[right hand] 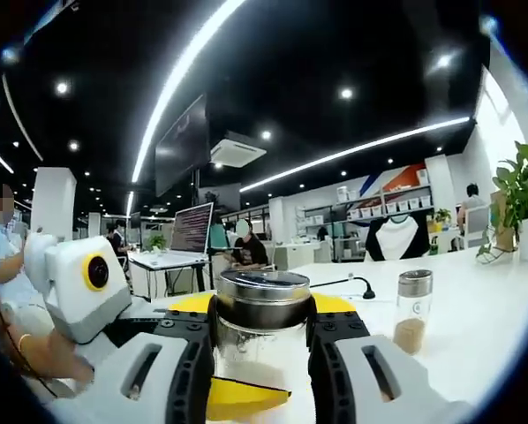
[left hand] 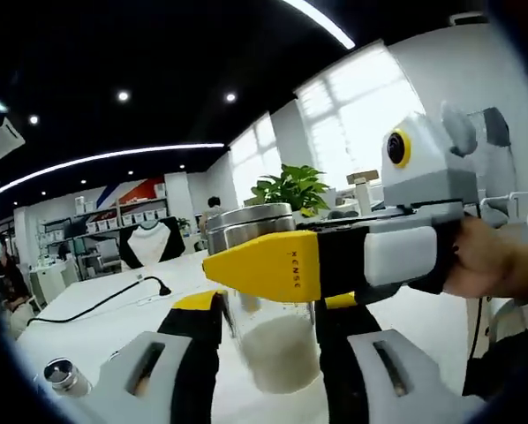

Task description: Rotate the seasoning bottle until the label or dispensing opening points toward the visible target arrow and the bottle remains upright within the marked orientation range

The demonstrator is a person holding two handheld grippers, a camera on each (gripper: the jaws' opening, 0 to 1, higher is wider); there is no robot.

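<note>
Seasoning bottle (left hand: 268, 291), upright on white table (left hand: 96, 322): left gripper (left hand: 268, 340) clamps glass body; right gripper (right hand: 262, 340) grips under metal lid (right hand: 262, 299). 2nd bottle (right hand: 412, 311) nearby.

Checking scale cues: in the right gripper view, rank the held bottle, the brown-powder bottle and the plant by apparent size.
1. Held bottle, nearest the camera.
2. Plant, cut by the edge.
3. Brown-powder bottle.
The last two are close; true sizes unsure.

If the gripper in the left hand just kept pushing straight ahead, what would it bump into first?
Nothing new: the glass seasoning bottle already sits between the left gripper's jaws. Just beyond lies the right gripper's yellow jaw, crossing in front, though depth is unclear.
</note>
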